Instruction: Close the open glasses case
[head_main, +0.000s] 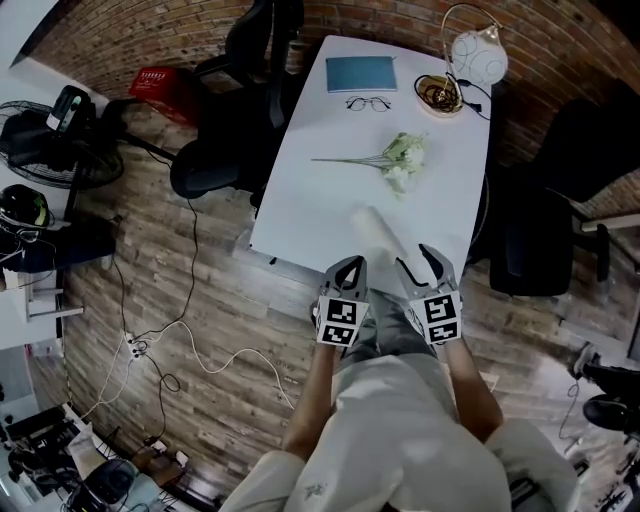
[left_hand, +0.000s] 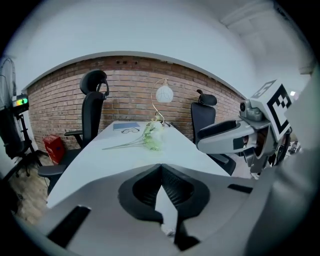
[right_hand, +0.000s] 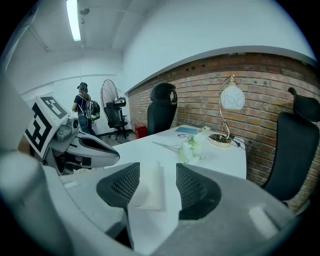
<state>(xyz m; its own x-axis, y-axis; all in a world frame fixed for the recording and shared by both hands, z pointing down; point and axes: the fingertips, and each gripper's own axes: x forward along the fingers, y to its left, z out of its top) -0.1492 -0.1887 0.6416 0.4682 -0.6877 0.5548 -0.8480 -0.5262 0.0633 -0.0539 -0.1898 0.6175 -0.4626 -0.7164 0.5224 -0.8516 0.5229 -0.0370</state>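
Both grippers are held low and close to the body at the near end of the long white desk (head_main: 320, 200). Forearms run forward roughly parallel, with the 2 marker cubes side by side.

Left gripper (head_main: 347, 268): jaws closed, tips touching, nothing between them. It points down the length of the desk from the near edge.

Right gripper (head_main: 418, 262): jaws apart and empty. Its own view looks between them at the white open glasses case (head_main: 378, 232), which lies on the desk just ahead of the tips. No contact visible.

The case sits at the near end of the desk, nearer the right gripper, with its lid up.

Further along the desk: white artificial flower sprig (head_main: 403, 160) mid-desk, then thin wire-rim glasses (head_main: 368, 103), a blue flat rectangular item (head_main: 361, 72) and a white globe lamp (head_main: 477, 55) at the far end by the brick wall.
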